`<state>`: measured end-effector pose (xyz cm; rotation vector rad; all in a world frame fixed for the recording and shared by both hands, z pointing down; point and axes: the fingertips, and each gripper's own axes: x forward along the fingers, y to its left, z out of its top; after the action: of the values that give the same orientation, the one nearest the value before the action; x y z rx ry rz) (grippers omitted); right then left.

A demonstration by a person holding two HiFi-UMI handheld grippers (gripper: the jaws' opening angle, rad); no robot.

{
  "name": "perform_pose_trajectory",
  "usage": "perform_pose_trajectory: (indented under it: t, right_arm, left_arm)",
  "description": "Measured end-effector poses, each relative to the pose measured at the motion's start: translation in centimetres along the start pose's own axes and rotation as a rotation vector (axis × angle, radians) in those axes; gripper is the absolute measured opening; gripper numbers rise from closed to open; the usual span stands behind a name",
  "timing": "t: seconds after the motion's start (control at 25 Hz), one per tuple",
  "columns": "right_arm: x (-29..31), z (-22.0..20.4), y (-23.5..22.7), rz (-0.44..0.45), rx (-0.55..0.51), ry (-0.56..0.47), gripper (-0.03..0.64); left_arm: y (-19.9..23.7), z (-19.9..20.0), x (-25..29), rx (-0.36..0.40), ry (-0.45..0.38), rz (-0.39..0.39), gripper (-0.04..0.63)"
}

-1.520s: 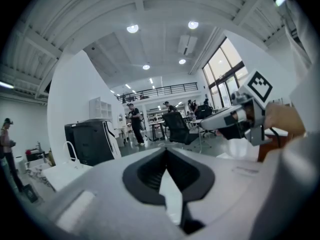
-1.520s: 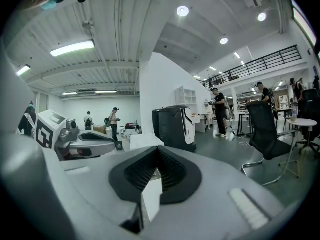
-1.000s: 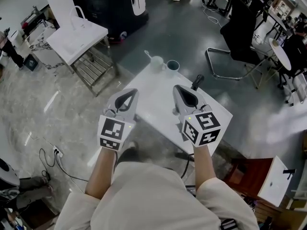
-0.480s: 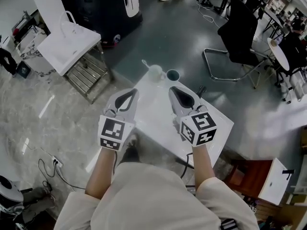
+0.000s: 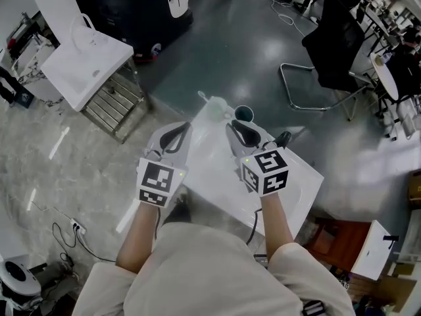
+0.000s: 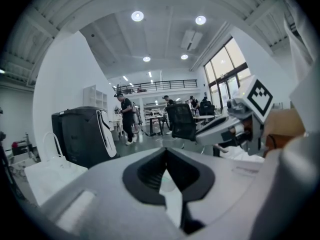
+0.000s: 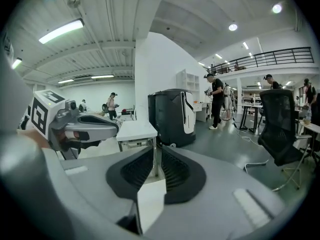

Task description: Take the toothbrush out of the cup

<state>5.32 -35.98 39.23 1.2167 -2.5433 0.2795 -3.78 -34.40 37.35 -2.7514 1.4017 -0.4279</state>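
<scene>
Pale cup (image 5: 220, 109) upright at white table (image 5: 214, 173) far corner, toothbrush (image 5: 204, 98) standing inside, tilted left

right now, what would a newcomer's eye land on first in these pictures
The left tongs and the right tongs, grey with marker cubes, fill the middle, held out at a small white table; the right tongs' jaws have just been opening, nothing between them. At the table's far end a pale cup holding a toothbrush stands beside a dark cup.

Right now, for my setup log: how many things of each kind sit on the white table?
Cups: 2, a pale cup and a dark cup
Toothbrushes: 1, in the pale cup
Black items I cannot identify: 1
Total: 4
</scene>
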Motion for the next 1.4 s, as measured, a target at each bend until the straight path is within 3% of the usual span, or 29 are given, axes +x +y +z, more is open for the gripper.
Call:
perform_pose_trajectory:
  t: [0.56, 1.0, 1.4]
  right_arm:
    - [11.3, -2.5, -4.6, -0.032, -0.020, 0.155, 0.071]
    - [18.5, -5.8, -6.3, -0.052, -0.144, 0.290, 0.083]
    - [23.3, -8.8, -7.5, -0.067, -0.189, 0.397, 0.091]
  left_arm:
    - [6.8, -4.0, 6.9, -0.050, 0.067, -0.055, 0.000]
    - [10.6, -8.1, 10.5, -0.108, 0.116, -0.103, 0.000]
    - [13.1, -11.2, 13.9, -0.136, 0.157, -0.152, 0.000]
